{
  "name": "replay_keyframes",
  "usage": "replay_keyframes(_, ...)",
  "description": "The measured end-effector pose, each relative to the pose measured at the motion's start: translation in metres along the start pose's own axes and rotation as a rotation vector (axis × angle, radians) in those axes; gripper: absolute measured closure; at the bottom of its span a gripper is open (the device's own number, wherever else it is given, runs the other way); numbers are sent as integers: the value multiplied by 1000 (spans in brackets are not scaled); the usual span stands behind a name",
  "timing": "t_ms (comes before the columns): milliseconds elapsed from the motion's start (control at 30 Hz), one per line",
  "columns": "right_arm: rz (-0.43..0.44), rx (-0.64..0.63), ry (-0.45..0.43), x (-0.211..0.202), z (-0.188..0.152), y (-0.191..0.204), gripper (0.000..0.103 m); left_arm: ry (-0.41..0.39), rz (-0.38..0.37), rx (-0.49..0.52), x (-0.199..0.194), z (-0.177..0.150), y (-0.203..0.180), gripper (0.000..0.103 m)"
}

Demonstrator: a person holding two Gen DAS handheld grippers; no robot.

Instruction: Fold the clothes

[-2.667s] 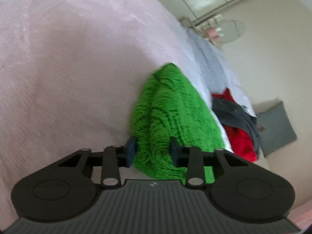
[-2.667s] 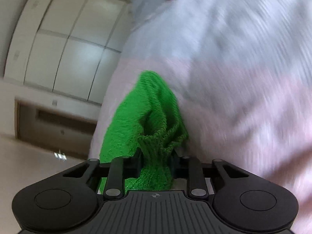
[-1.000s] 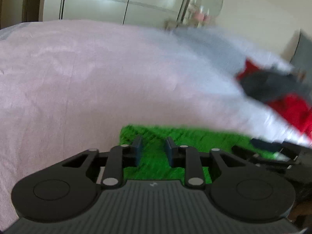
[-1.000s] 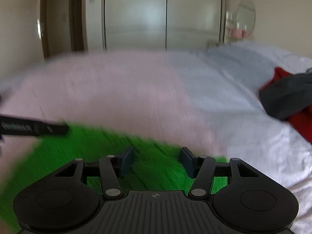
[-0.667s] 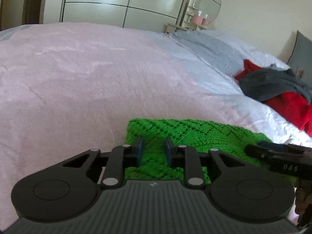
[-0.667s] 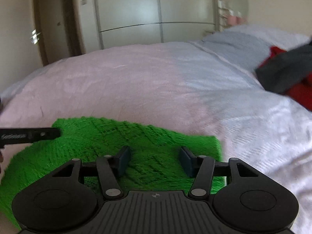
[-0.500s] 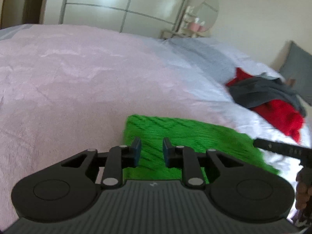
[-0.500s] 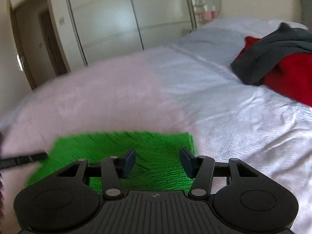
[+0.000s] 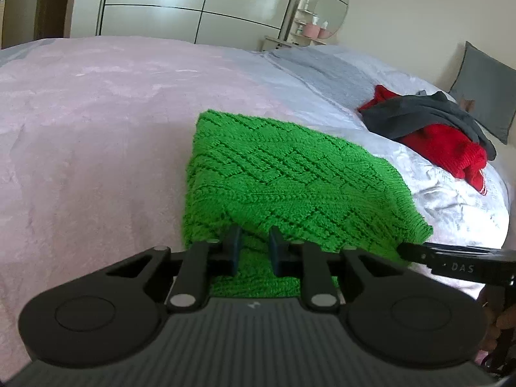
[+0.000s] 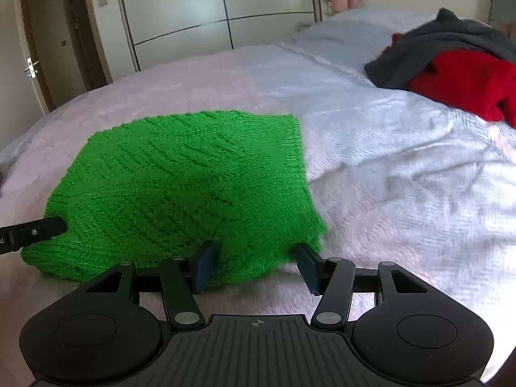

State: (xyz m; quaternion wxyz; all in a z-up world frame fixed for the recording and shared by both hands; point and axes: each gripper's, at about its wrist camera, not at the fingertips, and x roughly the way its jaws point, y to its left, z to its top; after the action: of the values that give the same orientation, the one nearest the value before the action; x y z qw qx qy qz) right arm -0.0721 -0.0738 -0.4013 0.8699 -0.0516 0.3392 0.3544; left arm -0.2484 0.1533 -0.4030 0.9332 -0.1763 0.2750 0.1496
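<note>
One green knit sweater (image 9: 290,174), folded flat near the bed (image 9: 96,122) edge, two claws at it.

Left claw (image 9: 253,251) has its fingers pinched in close on the sweater's near hem, gripping it. Right claw (image 10: 254,266) is spread wide, nothing between its fingers, hovering at the hem. Further back: one red garment (image 9: 448,148) with one dark grey garment (image 9: 419,114) draped over it.

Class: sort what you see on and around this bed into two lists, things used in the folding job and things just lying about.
In the job: green knit, left claw, right claw.

Lying about: red garment, grey garment, grey pillow, round mirror, wardrobe.
</note>
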Motion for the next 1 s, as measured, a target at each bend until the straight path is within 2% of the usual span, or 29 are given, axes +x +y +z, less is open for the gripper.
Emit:
replay_keyframes(200,-6,-41,-145,-32,7,16,49,-14,40,1,-6,-3,-5,86)
replay_keyframes(500,57,30,19,14,-1,2,49,4,118,40,-2,-10,-17,86)
replay_keyframes(567,58,73,32,5,3,-1,49,12,140,33,-6,-8,-22,86)
replay_keyframes(700,71,69,52,-21,6,7,48,32,184,33,-21,-7,-35,82)
replay_keyframes(800,94,90,75,-36,-2,12,48,63,192,26,-35,-11,-43,78)
replay_keyframes(900,99,101,89,-49,-9,15,34,81,203,22,-47,-17,-50,75)
replay_keyframes(1000,92,88,87,-62,-13,18,34,86,216,34,-60,-23,-57,72)
